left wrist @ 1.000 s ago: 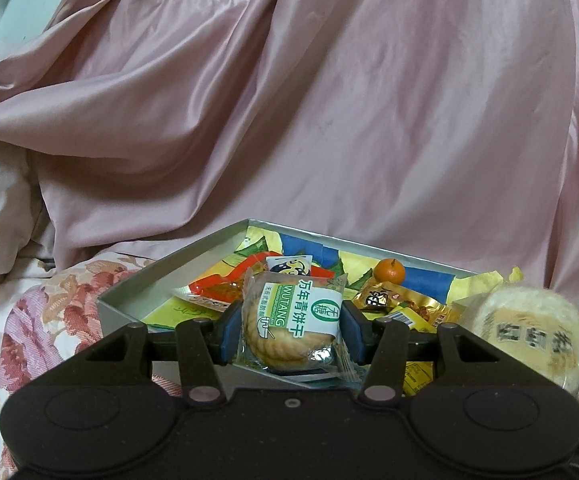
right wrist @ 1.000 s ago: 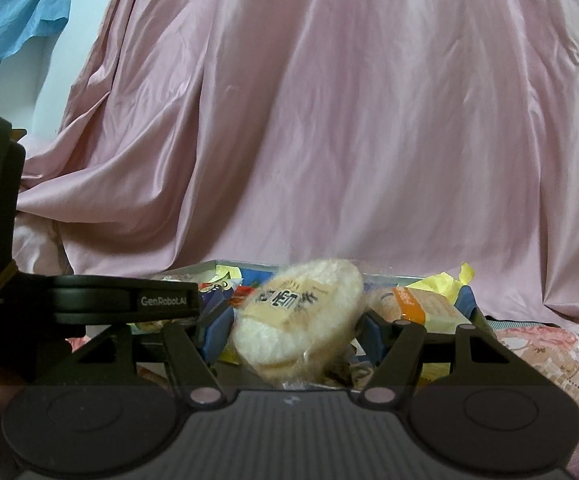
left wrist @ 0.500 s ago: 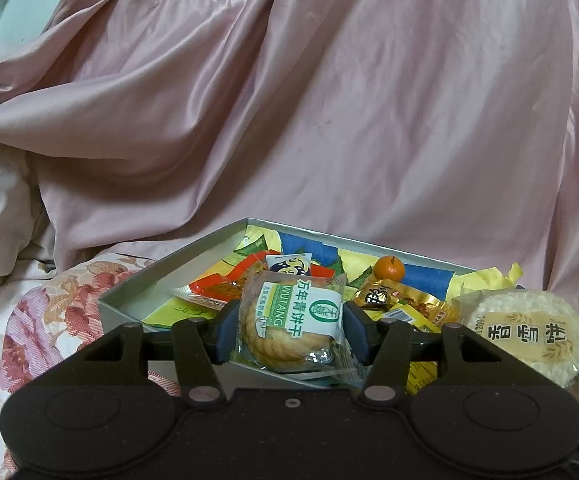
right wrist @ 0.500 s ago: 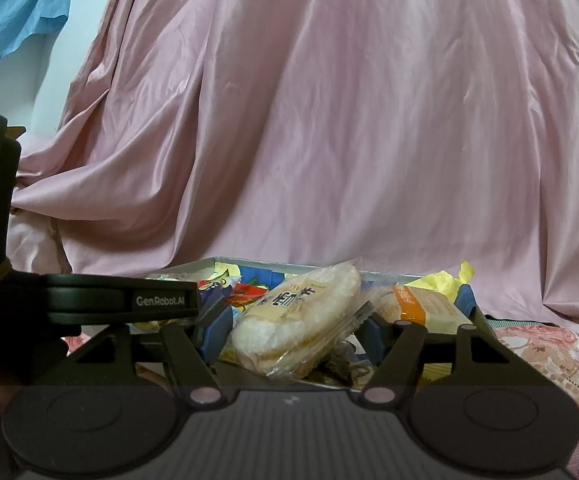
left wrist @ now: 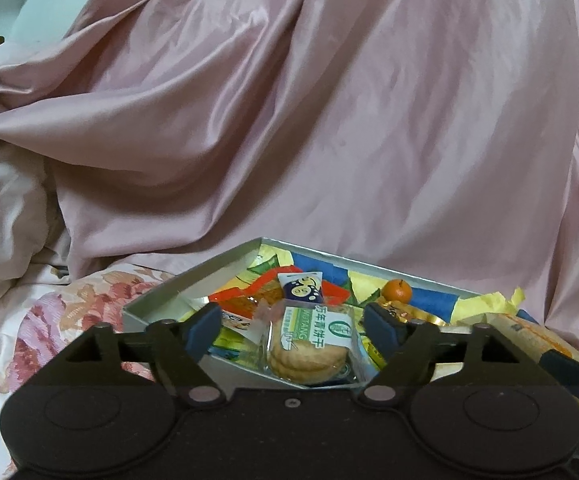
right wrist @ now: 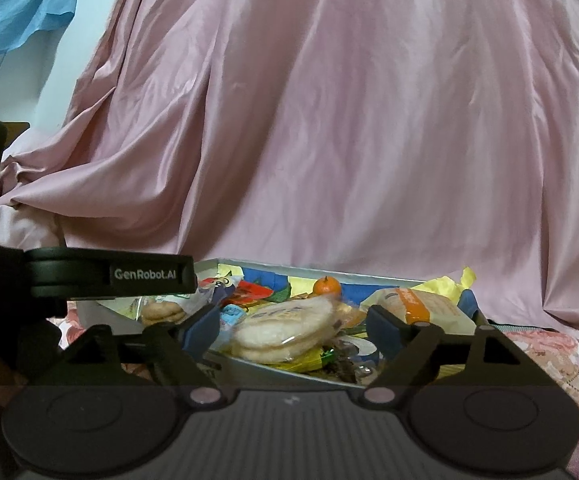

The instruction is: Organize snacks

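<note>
A grey snack box (left wrist: 193, 284) with a colourful lining holds several wrapped snacks and a small orange (left wrist: 396, 290). My left gripper (left wrist: 293, 326) is open just over its near edge. A green-labelled cookie packet (left wrist: 309, 344) lies in the box between the spread fingers, touching neither. In the right wrist view my right gripper (right wrist: 291, 326) is open as well. A round rice cracker packet (right wrist: 285, 328) rests flat on the other snacks between its fingers. The body of the left gripper (right wrist: 109, 274) shows at the left of that view.
A pink satin sheet (left wrist: 329, 120) hangs in folds behind the box. The box sits on a floral cloth (left wrist: 81, 308). A pale packet with an orange band (right wrist: 421, 304) and yellow paper lie at the box's right end. A blue cloth (right wrist: 17, 4) hangs at the upper left.
Both grippers have opened. The cookie packet has dropped out of the left fingers into the box. The rice cracker packet tipped flat and now lies on the snacks, free of the right fingers.
</note>
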A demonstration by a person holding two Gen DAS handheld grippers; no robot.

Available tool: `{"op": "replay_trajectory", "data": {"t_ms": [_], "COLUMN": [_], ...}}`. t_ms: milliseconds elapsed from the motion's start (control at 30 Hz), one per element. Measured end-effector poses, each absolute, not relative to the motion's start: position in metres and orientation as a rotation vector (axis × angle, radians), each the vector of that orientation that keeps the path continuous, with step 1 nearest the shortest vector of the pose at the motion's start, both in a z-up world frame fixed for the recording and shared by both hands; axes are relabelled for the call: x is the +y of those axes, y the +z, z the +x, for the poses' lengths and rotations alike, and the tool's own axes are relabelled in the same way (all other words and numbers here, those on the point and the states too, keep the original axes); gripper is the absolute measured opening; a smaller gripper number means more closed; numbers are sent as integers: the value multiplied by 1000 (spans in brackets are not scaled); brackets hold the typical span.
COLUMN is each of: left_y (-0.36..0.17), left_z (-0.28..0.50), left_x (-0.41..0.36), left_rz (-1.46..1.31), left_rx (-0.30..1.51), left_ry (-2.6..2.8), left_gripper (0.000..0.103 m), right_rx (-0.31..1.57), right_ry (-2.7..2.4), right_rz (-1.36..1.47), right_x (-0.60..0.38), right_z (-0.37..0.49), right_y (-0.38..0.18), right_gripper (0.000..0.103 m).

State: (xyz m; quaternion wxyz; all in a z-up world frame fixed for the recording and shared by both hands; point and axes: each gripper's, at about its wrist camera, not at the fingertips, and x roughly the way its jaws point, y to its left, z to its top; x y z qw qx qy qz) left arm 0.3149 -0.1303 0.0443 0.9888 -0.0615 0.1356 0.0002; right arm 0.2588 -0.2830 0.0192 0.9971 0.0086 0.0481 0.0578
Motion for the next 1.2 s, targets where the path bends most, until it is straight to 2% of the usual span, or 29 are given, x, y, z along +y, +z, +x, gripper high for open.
{"op": "replay_trajectory", "data": {"t_ms": [67,333,1200], "left_y": [46,55,77], "left_z": [312,301,203], "left_x": [-129,-121,-65], "left_rz": [-127,-138,-146], "left_rx": [257,211,225], "left_ry": [11,49,102], "left_gripper": [96,102,102], "right_rx": [88,35,-96], "right_ry": [117,94,32], "right_rz": [15,5,-6], "right_x": [-283,-280,-269], "right_z": [258,249,186], "right_y": [20,23,41], "right_gripper": [91,103,103]}}
